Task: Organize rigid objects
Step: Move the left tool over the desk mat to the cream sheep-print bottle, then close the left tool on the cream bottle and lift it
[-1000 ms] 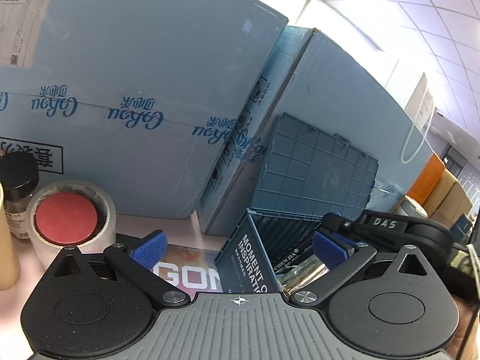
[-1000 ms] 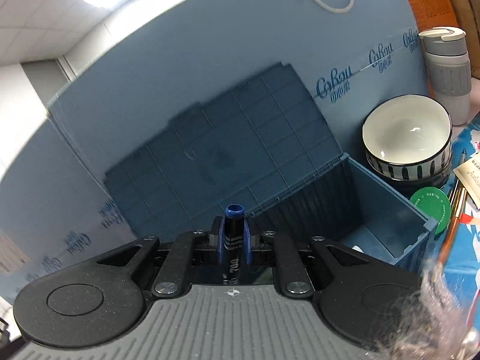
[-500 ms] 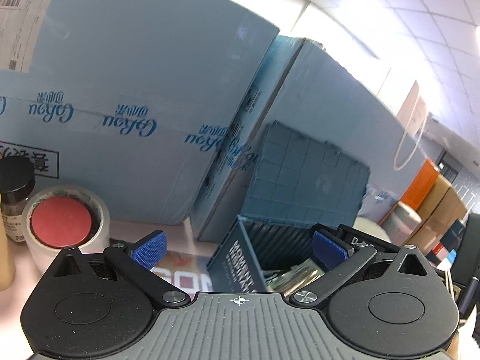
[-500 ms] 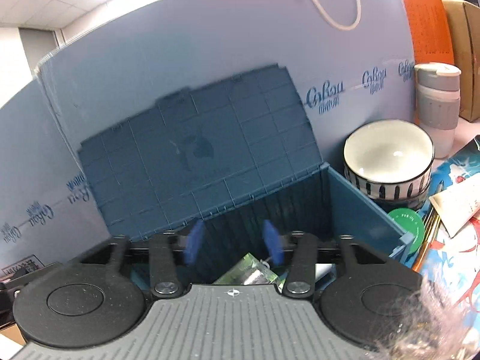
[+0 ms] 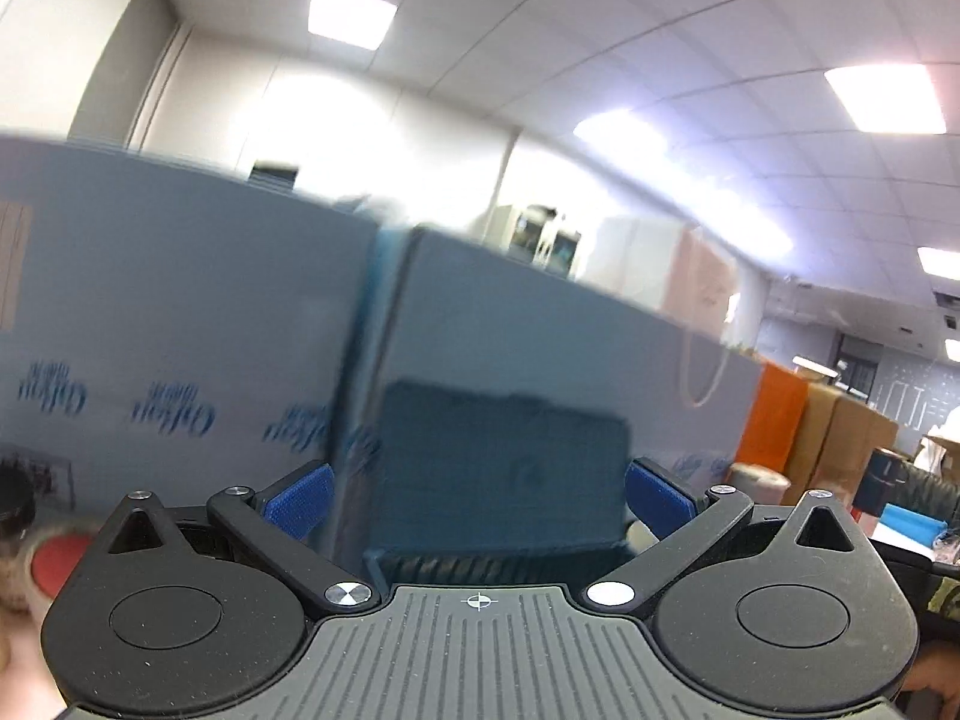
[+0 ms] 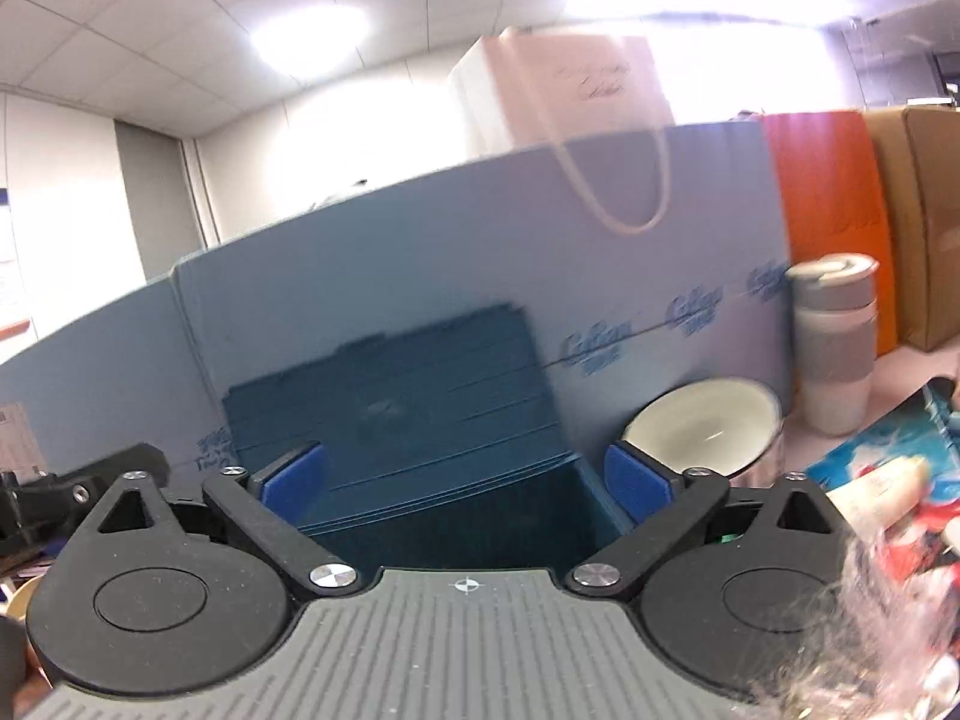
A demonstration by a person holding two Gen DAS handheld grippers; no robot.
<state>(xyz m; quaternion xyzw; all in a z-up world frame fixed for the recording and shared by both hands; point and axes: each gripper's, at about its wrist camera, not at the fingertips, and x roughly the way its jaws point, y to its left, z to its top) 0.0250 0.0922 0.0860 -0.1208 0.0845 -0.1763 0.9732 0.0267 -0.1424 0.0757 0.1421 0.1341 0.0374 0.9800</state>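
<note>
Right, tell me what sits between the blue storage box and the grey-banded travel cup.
A white bowl stands between the storage box and the travel cup, seen in the right wrist view.

bowl (image 6: 705,429) right of storage box (image 6: 420,420)

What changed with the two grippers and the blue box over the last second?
The right gripper let go of the small blue-capped item; its jaws have just been opening and are now empty. Both views tilted upward. The left gripper stayed open, the blue box stayed lid-up.
</note>
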